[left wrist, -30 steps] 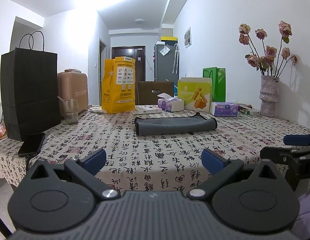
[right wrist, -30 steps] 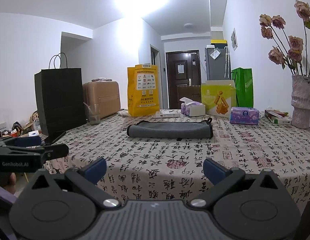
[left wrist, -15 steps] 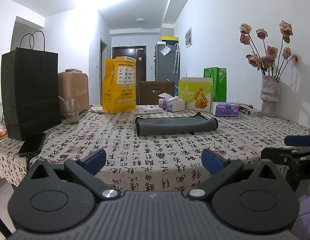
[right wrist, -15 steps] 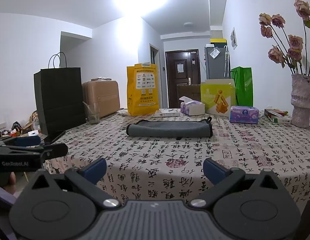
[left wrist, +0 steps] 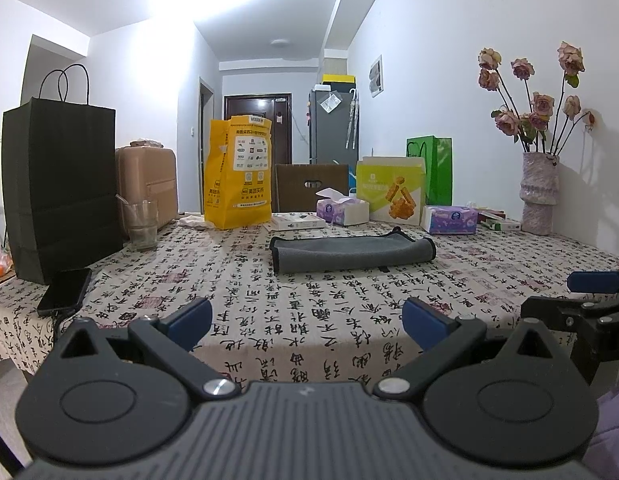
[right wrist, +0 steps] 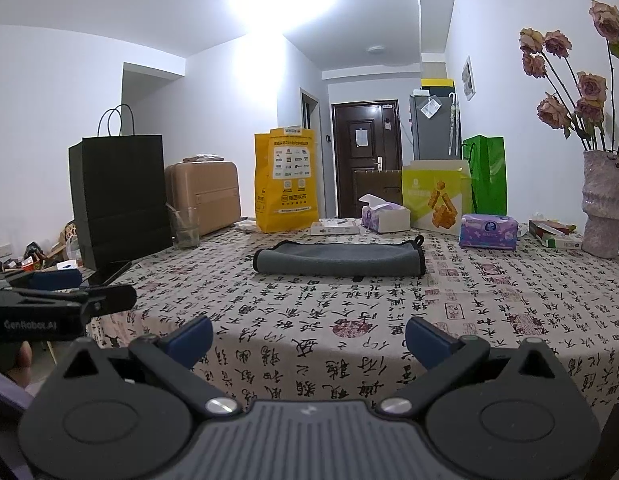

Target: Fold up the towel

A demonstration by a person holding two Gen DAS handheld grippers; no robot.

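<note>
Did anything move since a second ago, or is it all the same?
Almost nothing changed. The left claw and right claw stay open, holding nothing, back at the table's near edge. The gray towel lies in the same spot, untouched.

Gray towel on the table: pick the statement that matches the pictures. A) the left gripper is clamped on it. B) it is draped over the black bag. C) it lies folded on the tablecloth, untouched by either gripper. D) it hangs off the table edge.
C: the gray towel lies folded on the tablecloth, with the left gripper and right gripper both open and short of it.
</note>
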